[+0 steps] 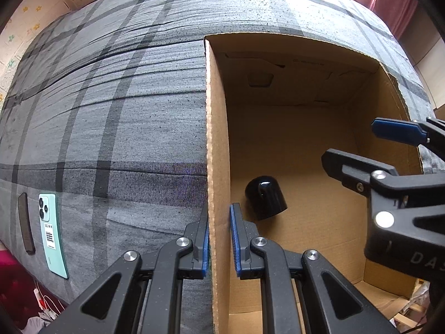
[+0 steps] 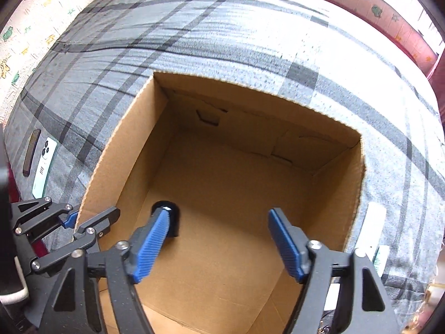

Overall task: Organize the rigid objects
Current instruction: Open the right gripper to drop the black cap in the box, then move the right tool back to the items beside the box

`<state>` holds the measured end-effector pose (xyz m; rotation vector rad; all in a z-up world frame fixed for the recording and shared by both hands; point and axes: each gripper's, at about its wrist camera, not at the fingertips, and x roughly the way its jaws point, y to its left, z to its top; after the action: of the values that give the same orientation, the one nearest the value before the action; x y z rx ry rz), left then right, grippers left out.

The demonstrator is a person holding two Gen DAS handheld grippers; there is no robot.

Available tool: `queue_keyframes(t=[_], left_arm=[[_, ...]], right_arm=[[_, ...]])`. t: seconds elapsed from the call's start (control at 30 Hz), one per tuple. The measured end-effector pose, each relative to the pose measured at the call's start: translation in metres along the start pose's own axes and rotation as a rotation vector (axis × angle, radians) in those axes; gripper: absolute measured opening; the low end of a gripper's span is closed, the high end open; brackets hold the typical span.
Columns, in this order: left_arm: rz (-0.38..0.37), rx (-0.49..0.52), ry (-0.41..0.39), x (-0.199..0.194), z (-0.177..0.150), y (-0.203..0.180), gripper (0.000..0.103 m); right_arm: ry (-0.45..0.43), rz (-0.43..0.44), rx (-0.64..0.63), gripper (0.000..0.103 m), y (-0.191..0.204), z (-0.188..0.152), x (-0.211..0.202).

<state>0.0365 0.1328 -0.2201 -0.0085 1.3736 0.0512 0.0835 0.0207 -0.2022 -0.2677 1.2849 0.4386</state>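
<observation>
Black cap (image 1: 265, 201): we see it lying on the floor of the cardboard box (image 1: 215, 139), lower centre of the left wrist view.
Right gripper (image 2: 219, 239): points steeply down above the cap, jaws spread, empty.
Left gripper (image 1: 219, 239): points down, clamped on the box's left wall.
Phone (image 1: 52, 233): lower left, on the plaid sheet (image 1: 125, 111).

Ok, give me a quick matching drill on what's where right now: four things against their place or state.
Things:
1. black cap
2. green phone
3. left gripper
4. right gripper

Places or states:
A. jaws wide, nothing between them
B. lying on the box floor
C. clamped on the wall of the cardboard box
D. on the plaid cloth, outside the box

Pairs: 1-B, 2-D, 3-C, 4-A
</observation>
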Motion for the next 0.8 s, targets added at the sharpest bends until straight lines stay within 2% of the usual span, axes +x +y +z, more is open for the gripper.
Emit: queue_keyframes(t=[0.3, 0.57, 0.8], left_arm=[[0.010, -0.004, 0.001, 0.001, 0.000, 0.000, 0.014], [0.017, -0.002, 0.003, 0.001, 0.000, -0.002, 0.014], [0.018, 0.000, 0.003, 0.000, 0.000, -0.002, 0.014]], right_arm=[[-0.089, -0.008, 0.008, 0.099, -0.010, -0.002, -0.031], [-0.125, -0.025, 0.056, 0.100, -0.032, -0.008, -0.052], [-0.117, -0.061, 0.141, 0.100, -0.067, -0.019, -0.065]])
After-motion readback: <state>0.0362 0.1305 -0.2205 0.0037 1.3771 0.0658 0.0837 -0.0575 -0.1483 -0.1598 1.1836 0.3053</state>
